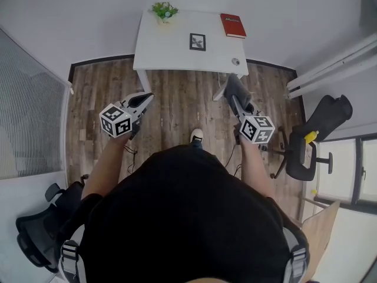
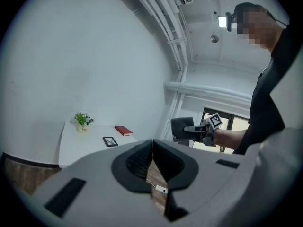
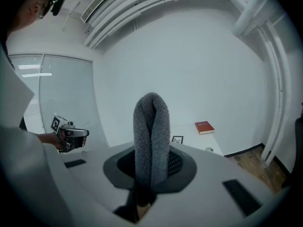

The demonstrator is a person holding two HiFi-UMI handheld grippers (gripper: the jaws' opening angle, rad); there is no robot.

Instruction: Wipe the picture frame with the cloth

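Observation:
A small black picture frame (image 1: 198, 42) lies flat on the white table (image 1: 171, 55) across the room, far ahead of both grippers; it also shows as the frame (image 2: 110, 141) and the frame (image 3: 177, 139) in the gripper views. My right gripper (image 1: 227, 93) is shut on a grey fuzzy cloth (image 3: 151, 136), which sticks up folded from between its jaws. My left gripper (image 1: 144, 99) is shut with nothing in it, its jaws pressed together. Both are held in the air over the wood floor, well short of the table.
On the table stand a potted plant (image 1: 164, 10), a red book (image 1: 233, 25) and a small round object (image 1: 235, 62). A black office chair (image 1: 318, 134) stands at the right, another chair (image 1: 44, 223) at the lower left. A glass partition (image 1: 26, 111) runs along the left.

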